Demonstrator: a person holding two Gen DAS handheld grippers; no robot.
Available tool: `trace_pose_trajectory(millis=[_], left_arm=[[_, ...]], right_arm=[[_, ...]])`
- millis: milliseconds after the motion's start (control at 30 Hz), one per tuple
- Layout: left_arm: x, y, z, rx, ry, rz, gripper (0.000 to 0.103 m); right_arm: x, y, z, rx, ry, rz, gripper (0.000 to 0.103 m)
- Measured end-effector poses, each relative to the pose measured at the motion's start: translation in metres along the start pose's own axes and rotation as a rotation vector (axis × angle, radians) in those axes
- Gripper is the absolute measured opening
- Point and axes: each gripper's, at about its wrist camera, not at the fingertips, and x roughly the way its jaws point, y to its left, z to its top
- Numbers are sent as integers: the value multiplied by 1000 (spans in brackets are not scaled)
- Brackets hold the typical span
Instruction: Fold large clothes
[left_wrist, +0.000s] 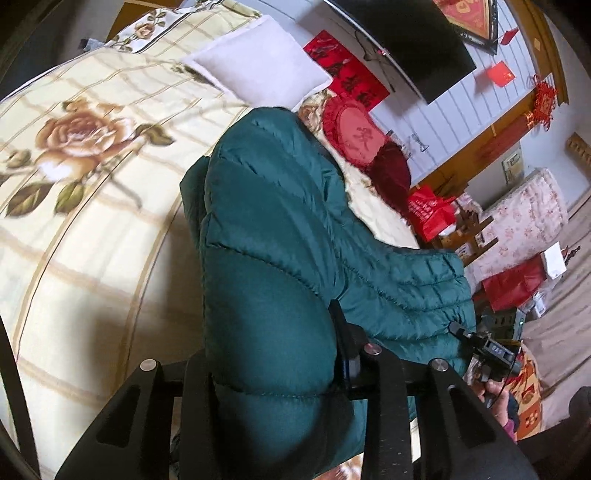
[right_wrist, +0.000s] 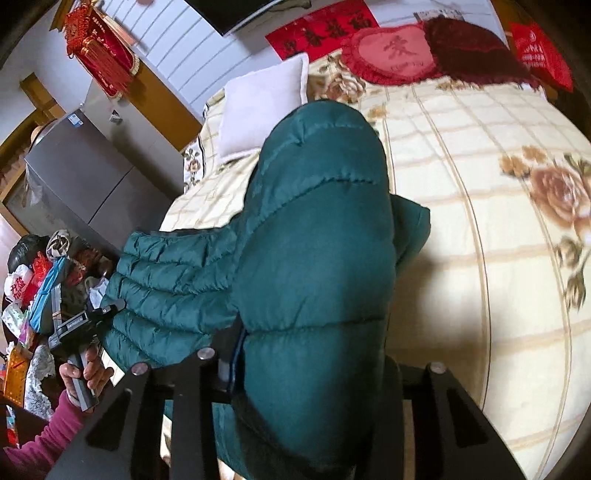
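Observation:
A dark green quilted puffer jacket (left_wrist: 280, 236) lies on the bed and bulges up between the fingers of both grippers. My left gripper (left_wrist: 273, 354) is shut on a thick fold of it, which hides the fingertips. My right gripper (right_wrist: 310, 350) is shut on another thick fold of the same jacket (right_wrist: 317, 236). The jacket's ribbed body stretches between the two grippers. The right gripper also shows in the left wrist view (left_wrist: 491, 354), and the left gripper in the right wrist view (right_wrist: 77, 328), each at the jacket's edge.
The bed has a cream floral checked cover (left_wrist: 85, 206). A white pillow (left_wrist: 258, 70) and red cushions (left_wrist: 354, 136) lie at the head. A grey cabinet (right_wrist: 81, 173) and a cluttered heap of bags (right_wrist: 40, 280) stand beside the bed.

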Motion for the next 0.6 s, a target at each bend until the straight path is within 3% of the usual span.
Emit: trace_pose_trajectory(millis=[100,167,200,233,333,467,600], left_arm=[[14,15,-16,-15,42,83,26],[25,23,-22,-16,59,155,51],[30,26,-23,-18,61,181,55],[32,26,-24,-17,45,198,62],[25,24,-27,-8,15,230,63],[5,9,-30,23,-13,275,63],[-21,-13,-37,81,-85,321,63]], right_arm=[[13,-15,-15,24,31,-78,51],[33,-27,-24,42,78,-166,66],[41,-31,-27,42,90,-204,80],[45,-33,-28,46,82,-225,86],[37,-28,-28,75,55,-252,85],[9,-6,-31,12,1,-331,85],[-27,16,-33,-13,-74,-342,85]])
